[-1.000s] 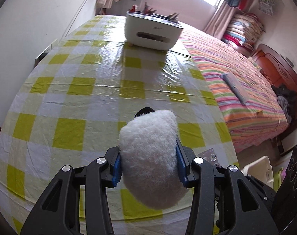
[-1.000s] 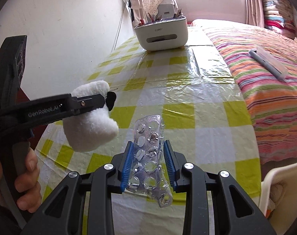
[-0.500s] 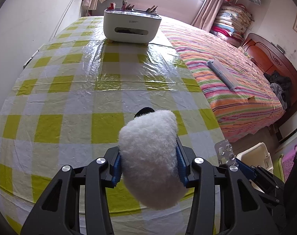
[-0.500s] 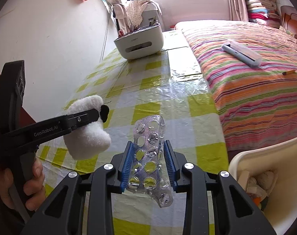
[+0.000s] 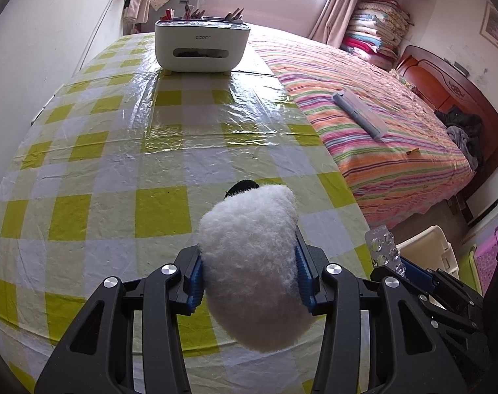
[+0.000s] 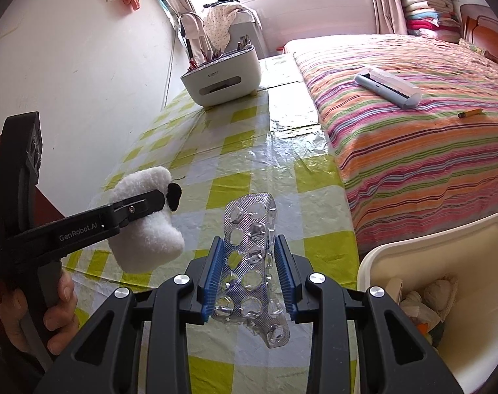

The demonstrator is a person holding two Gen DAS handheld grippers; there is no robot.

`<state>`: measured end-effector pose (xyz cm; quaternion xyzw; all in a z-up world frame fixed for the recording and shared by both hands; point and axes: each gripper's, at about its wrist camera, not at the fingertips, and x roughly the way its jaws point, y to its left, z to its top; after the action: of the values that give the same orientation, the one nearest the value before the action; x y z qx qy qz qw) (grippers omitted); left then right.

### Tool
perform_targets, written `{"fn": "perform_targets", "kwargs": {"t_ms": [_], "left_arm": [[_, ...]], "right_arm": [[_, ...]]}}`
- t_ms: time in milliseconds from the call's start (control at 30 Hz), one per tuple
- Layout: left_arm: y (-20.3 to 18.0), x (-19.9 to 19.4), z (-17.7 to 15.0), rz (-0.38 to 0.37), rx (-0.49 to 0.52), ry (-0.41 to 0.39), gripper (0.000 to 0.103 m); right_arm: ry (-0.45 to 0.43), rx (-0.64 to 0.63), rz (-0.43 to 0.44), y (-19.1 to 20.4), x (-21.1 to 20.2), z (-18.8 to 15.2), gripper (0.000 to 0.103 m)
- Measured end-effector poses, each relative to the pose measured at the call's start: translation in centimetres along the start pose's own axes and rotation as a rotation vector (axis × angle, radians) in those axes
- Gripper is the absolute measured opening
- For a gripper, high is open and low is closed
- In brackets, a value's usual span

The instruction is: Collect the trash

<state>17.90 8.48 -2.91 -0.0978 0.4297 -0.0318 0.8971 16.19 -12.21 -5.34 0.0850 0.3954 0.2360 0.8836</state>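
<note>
Between the right tool's (image 6: 249, 269) pads, a clamped blister pack (image 6: 254, 262); left tool (image 5: 249, 277) clamped on plush toy (image 5: 252, 262).

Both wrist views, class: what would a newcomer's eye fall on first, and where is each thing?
First, the fluffy white plush toy clamped in the left tool, held above the yellow-checked tablecloth. Next, the emptied silver blister pack gripped upright in the right tool, with the white bin holding trash just to its right, beside the striped bed.
</note>
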Motion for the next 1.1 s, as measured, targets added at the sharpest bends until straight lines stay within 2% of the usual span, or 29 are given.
{"fn": "perform_targets", "kwargs": {"t_ms": [1100], "left_arm": [[-6.0, 0.3, -1.7, -0.041, 0.12, 0.009, 0.044]], "right_arm": [[-0.057, 0.048, -0.018, -2.9, -3.6, -1.4, 0.032]]}}
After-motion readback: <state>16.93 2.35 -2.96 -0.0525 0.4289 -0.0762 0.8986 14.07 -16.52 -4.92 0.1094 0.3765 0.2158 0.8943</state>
